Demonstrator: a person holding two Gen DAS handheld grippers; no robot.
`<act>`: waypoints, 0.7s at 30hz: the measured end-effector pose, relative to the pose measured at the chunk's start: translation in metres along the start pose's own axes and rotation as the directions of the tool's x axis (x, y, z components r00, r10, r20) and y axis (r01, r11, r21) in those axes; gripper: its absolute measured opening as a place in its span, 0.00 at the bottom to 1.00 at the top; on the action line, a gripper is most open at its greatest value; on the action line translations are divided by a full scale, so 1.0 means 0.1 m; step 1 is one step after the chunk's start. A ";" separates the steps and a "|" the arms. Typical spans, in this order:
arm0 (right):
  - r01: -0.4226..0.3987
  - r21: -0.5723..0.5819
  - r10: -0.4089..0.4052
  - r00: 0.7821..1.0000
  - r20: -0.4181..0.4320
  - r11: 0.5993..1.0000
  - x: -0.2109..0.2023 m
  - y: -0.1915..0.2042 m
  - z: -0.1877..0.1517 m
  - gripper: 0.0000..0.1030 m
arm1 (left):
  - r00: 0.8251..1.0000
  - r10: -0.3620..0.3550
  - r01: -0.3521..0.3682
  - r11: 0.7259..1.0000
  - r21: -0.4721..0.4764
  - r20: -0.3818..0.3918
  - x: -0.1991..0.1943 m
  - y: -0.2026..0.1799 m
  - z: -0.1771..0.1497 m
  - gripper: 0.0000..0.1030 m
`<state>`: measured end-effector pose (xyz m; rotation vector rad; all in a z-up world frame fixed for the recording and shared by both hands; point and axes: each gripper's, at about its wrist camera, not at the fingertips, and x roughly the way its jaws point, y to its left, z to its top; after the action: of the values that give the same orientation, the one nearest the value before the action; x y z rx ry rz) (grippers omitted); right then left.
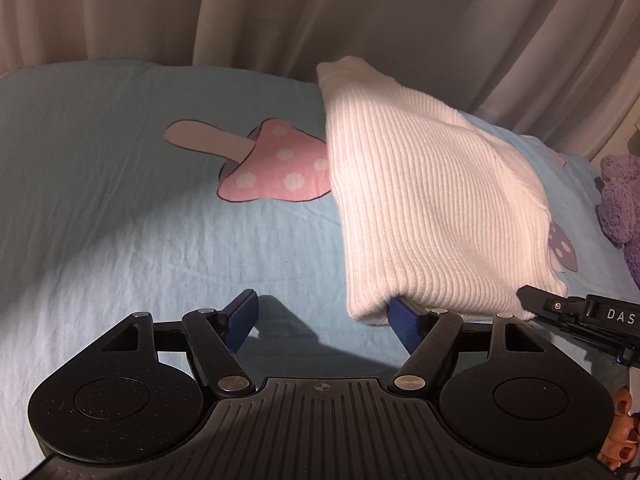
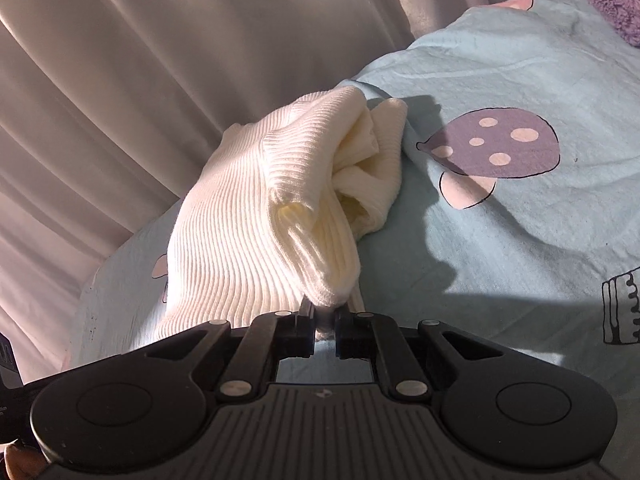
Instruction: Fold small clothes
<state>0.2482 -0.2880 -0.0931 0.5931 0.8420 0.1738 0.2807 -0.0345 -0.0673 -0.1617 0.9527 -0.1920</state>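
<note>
A white ribbed knit garment (image 1: 432,208) is lying folded over on a pale blue bed sheet (image 1: 120,208) printed with mushrooms, in front of pale curtains (image 1: 280,12). A pink spotted mushroom print (image 1: 276,168) is showing just beside the garment's left edge, partly tucked under it.

The left tool (image 1: 324,320) is standing released, its blue-padded fingers (image 1: 240,320) spread wide — one pad is resting over bare sheet, the other is slipping under the near left corner of the garment, with nothing pinched between them.

The right tool (image 2: 324,320) is clenched on the garment: in the right wrist view its two dark fingers are pressing together on a bunched corner of the knit, which is rising from the grip in soft ridges and layered folds. From the left wrist view, the right tool's tip (image 1: 560,306) is sitting at the garment's near right corner.

A purple fuzzy item (image 1: 620,200) is lying at the right edge of the bed — well apart from the garment.
</note>
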 end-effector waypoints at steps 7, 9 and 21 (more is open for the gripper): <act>-0.011 0.011 0.011 1.000 -0.015 1.000 0.01 -0.05 0.03 0.06 | 0.990 -0.138 0.138 0.989 0.060 0.001 -0.11 -0.16 0.00 0.74; -0.004 0.003 0.004 1.000 -0.028 1.000 -0.03 -0.03 0.04 0.07 | 0.981 -0.191 0.190 0.981 0.028 0.025 -0.23 -0.11 0.06 0.74; 0.111 -0.264 -0.053 0.974 0.220 0.958 -0.34 0.61 0.13 0.17 | 0.987 -0.159 0.160 0.985 -0.061 0.013 0.10 -0.06 0.29 0.63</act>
<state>0.2402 -0.2553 -0.0303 0.3069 0.6211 0.1458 0.3093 -0.0415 -0.0570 -0.2961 0.9380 -0.3090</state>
